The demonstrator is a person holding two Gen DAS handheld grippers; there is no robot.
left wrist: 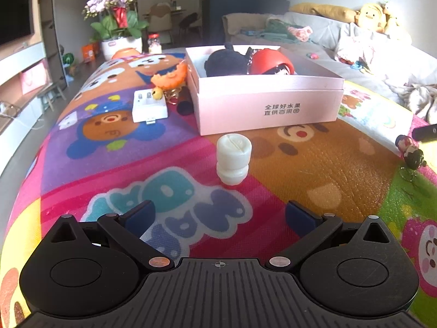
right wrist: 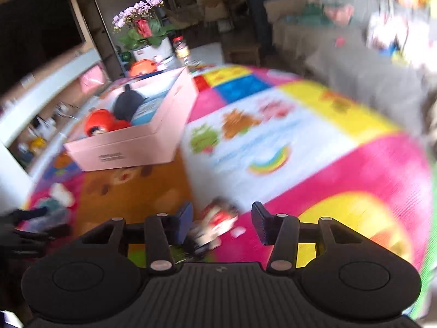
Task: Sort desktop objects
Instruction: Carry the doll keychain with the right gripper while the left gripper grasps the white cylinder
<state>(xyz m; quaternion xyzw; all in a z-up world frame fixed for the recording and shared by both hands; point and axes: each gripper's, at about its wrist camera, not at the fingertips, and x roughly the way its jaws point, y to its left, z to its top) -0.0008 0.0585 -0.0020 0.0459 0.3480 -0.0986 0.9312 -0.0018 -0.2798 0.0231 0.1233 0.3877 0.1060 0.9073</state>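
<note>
A white stubby plastic piece point(left wrist: 234, 158) stands upright on the colourful mat, ahead of my open, empty left gripper point(left wrist: 218, 214). Behind it is a pink box point(left wrist: 270, 104) holding a black plush point(left wrist: 225, 61) and a red-helmeted doll point(left wrist: 270, 64). A small figurine point(left wrist: 411, 154) stands at the right edge of the mat. In the blurred right wrist view, my right gripper point(right wrist: 222, 222) is open around that red-and-white figurine point(right wrist: 215, 225); the jaws are apart from it. The pink box point(right wrist: 131, 147) lies far left.
Left of the box lie a white charger point(left wrist: 149, 106), an orange toy point(left wrist: 170, 76) and a key ring. A flower pot point(left wrist: 120, 27) stands beyond the mat. A sofa with plush toys point(left wrist: 371, 16) is at the right.
</note>
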